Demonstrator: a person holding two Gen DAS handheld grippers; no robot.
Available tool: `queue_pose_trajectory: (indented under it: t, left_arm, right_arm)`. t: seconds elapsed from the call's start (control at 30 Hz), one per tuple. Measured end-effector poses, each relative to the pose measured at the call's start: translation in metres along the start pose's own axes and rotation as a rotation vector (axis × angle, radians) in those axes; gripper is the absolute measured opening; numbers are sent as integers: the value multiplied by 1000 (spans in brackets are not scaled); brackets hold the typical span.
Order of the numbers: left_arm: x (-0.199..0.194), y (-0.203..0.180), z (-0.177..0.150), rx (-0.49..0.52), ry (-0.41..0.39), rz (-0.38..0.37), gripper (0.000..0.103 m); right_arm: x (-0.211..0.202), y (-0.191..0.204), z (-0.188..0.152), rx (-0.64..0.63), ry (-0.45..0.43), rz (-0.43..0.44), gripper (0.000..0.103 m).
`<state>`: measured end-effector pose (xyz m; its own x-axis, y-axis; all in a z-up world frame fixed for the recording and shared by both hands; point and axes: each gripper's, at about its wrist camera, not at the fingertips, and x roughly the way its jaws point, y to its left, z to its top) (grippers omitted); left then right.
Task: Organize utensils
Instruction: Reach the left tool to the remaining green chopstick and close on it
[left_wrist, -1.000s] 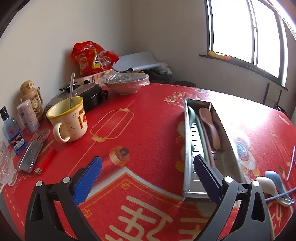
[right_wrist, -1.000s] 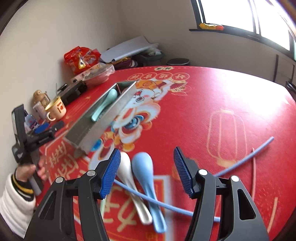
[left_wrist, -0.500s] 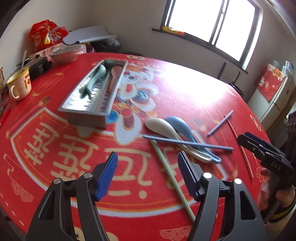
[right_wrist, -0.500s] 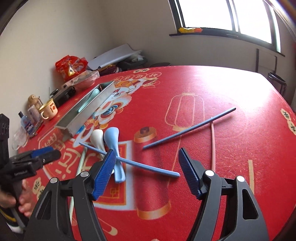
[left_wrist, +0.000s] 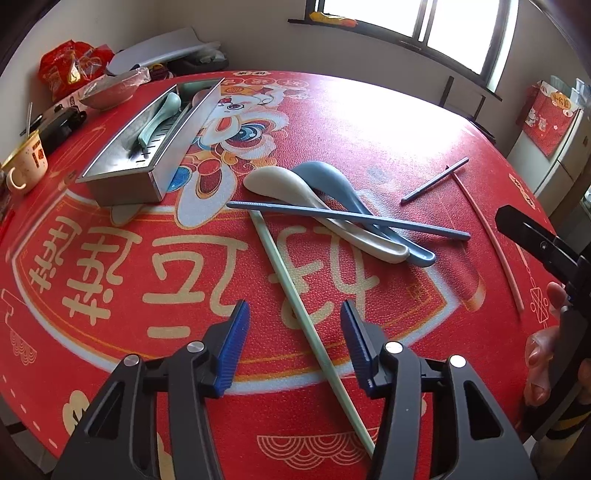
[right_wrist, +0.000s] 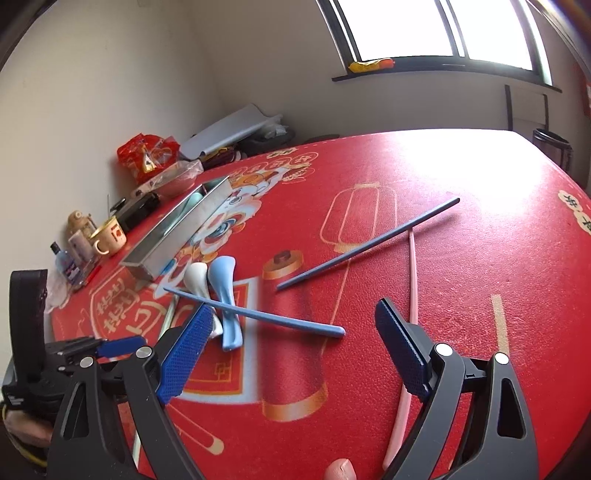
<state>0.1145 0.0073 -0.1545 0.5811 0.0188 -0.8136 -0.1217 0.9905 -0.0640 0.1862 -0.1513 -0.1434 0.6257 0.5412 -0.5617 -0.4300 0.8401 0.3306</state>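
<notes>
Daylight pours through a dark-framed window (right_wrist: 436, 33) set in pale walls (right_wrist: 92, 92).

I've got white spoon (left_wrist: 295, 192) and blue spoon (left_wrist: 343, 188) side by side, blue chopstick (left_wrist: 347, 215) across them, green chopstick (left_wrist: 295, 295) alongside, steel tray (left_wrist: 125, 173) holding a mint spoon (left_wrist: 157, 120)

Round worktop (left_wrist: 369, 122) w/ red printed cover. On it: steel tray (left_wrist: 122, 177) far left; white spoon (left_wrist: 295, 192) + blue spoon (left_wrist: 332, 181) side by side at centre; green chopstick (left_wrist: 295, 299) near front; blue chopstick (left_wrist: 436, 181) + pink chopstick (left_wrist: 495, 243) right; mug (left_wrist: 26, 162), bowl (left_wrist: 107, 98) at left edge.
</notes>
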Motion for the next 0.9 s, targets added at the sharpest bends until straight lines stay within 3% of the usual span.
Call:
queue_pose_trajectory:
  t: [0.13, 0.37, 0.73, 0.9]
  left_arm:
    - [0, -8, -3, 51, -10, 39, 41]
    - [4, -8, 4, 91, -21, 27, 13]
    - [26, 14, 38, 100, -27, 50, 6]
    - [24, 20, 36, 106, -25, 32, 6]
  right_arm:
    - [2, -1, -1, 21, 13, 20, 86]
    - [5, -8, -2, 57, 25, 40, 86]
    - [11, -15, -4, 100, 54, 35, 86]
    - [16, -14, -5, 101, 79, 33, 86]
